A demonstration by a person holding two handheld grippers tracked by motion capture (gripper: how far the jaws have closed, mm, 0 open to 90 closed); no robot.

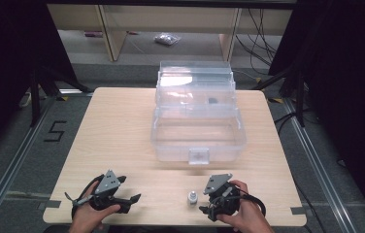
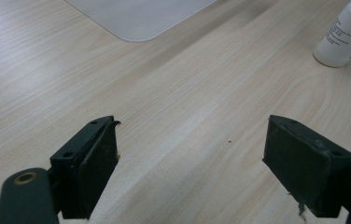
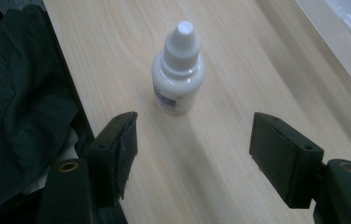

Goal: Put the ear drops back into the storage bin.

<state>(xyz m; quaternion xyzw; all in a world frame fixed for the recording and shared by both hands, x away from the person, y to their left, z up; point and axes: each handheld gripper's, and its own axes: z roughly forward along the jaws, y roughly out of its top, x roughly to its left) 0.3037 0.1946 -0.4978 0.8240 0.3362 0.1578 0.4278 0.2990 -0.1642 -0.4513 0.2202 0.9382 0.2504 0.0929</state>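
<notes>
The small white dropper bottle (image 3: 178,74) is standing upright on the wooden table (image 1: 122,131) near its front edge, just ahead of the right gripper (image 3: 192,140), whose jaws are gaping wide and gripping nothing. The left gripper (image 2: 190,154) is likewise hanging spread and empty, farther from the bottle. The clear plastic box (image 1: 197,131) is sitting with its lid raised and its tub bare, so, as a judgement, pickup and placement are both remaining.

Light wooden bench (image 1: 117,141) on grey carpeted floor (image 1: 6,160) marked "5" in black tape (image 1: 54,131). Black curtains (image 1: 6,58) flank both sides; pale wooden shelving (image 1: 112,29) behind.
</notes>
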